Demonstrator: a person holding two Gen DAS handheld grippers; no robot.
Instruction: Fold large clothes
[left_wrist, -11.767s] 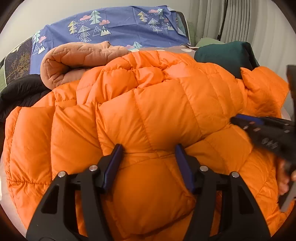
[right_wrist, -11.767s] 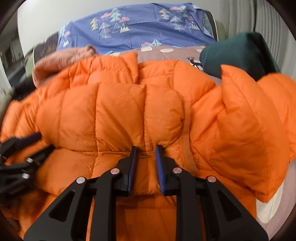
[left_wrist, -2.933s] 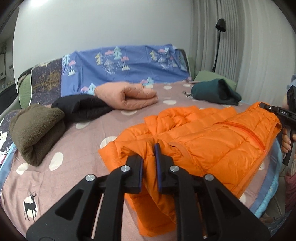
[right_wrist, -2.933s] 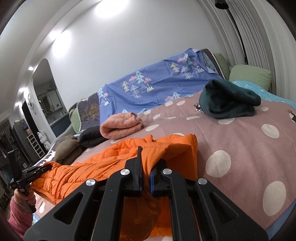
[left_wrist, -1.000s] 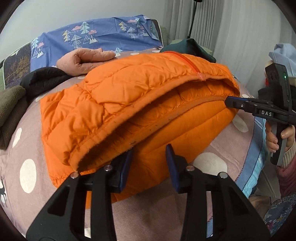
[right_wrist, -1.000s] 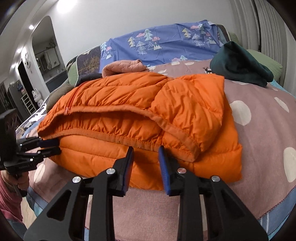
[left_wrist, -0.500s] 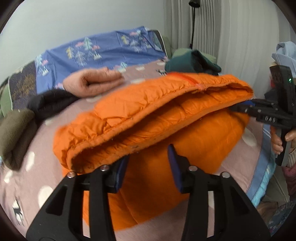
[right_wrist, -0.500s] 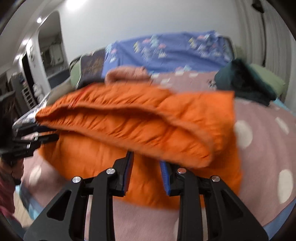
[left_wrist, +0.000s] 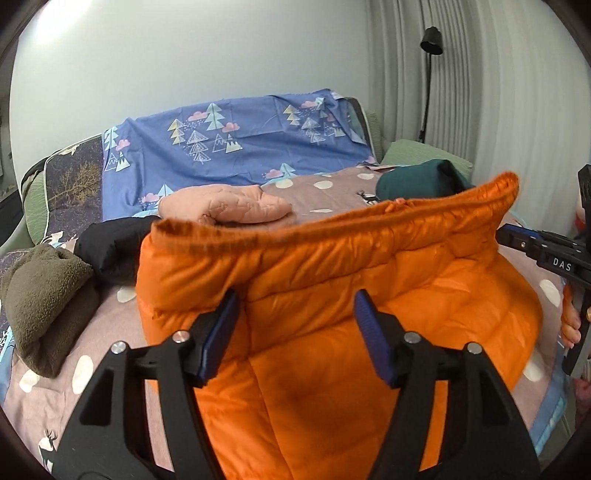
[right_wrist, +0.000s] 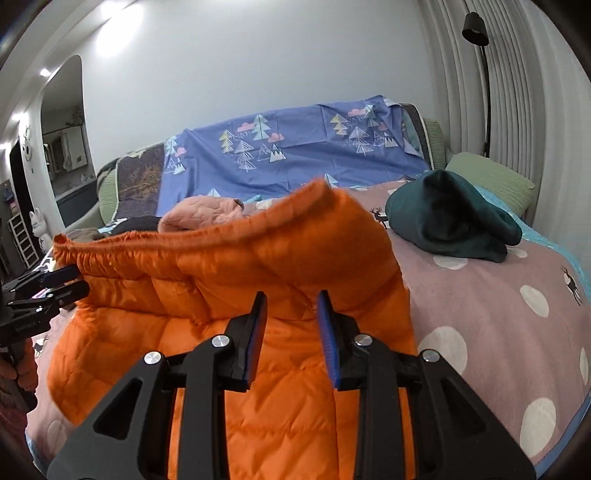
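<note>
Jaws of the left gripper are opening, wide apart, with the orange puffer jacket bulging between them but its blue pads not pressing on the fabric. On the right gripper the jaws stand narrower, with jacket fabric in the gap; whether the pads pinch it cannot be told. Each gripper shows at the edge of the other's view, held in a hand.

Between them the jacket lies folded on the bed, its upper layer lifted so the gathered hem forms a raised ridge across both views.

Beneath it spreads a mauve bedspread with white dots and small deer. On it sit a dark green folded garment to the right, a pink quilted bundle behind the jacket, a black garment and an olive fleece to the left. A blue sheet with trees and clouds covers the headboard, with a green pillow at the right. Behind rise a plain pale wall, a ribbed white curtain and a black floor lamp. An arched doorway opens at the far left.
</note>
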